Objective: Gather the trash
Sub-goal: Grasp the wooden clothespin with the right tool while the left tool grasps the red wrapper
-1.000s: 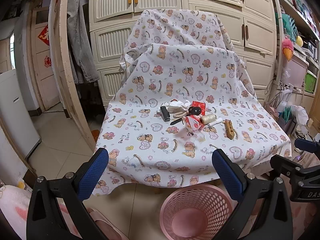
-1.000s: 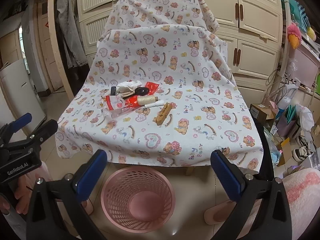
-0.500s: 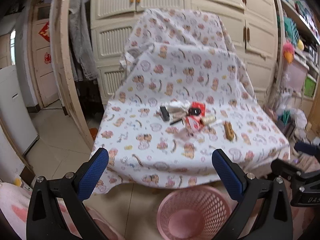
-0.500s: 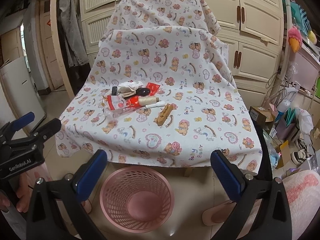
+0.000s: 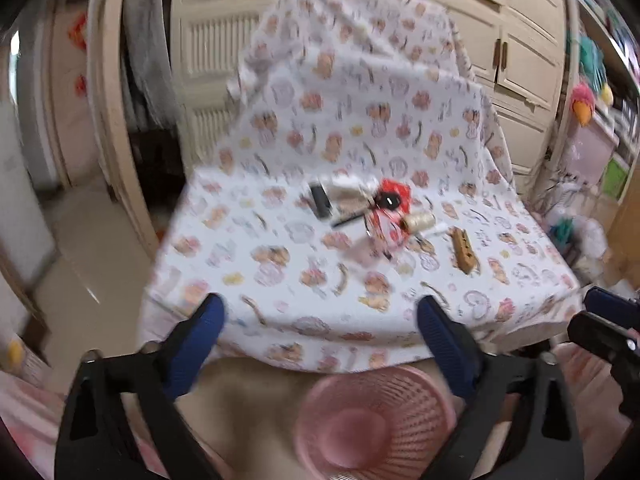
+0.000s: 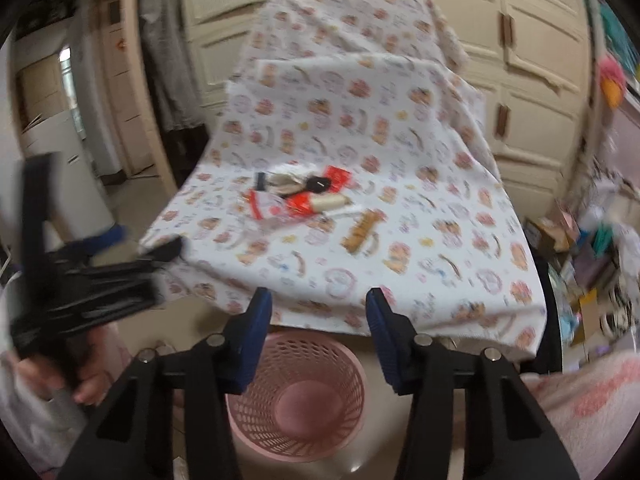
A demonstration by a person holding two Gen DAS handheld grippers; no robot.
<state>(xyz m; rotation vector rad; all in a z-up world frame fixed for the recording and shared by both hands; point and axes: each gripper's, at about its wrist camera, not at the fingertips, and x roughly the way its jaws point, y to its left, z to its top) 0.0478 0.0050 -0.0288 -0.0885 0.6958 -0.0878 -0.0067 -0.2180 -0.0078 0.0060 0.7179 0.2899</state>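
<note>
A small heap of items lies on a table under a bear-print cloth (image 5: 280,240): red wrappers (image 5: 394,196), a crumpled white paper (image 5: 348,188), a black cylinder (image 5: 320,204), a thread spool (image 5: 418,222) and a wooden piece (image 5: 464,250). The heap also shows in the right wrist view (image 6: 304,198). A pink mesh basket (image 5: 372,420) (image 6: 296,392) stands on the floor in front. My left gripper (image 5: 320,320) is open and empty before the table edge. My right gripper (image 6: 320,320) is partly open and empty, above the basket.
Cream cupboards (image 5: 520,60) stand behind the table. A wooden frame and hanging clothes (image 5: 140,60) are at the left. Cluttered shelves and bags (image 6: 592,240) fill the right side. The left gripper shows at the left of the right wrist view (image 6: 80,272).
Both grippers have moved toward the table, and the views are blurred. The right gripper's fingers have closed part way. The left gripper stays open.
</note>
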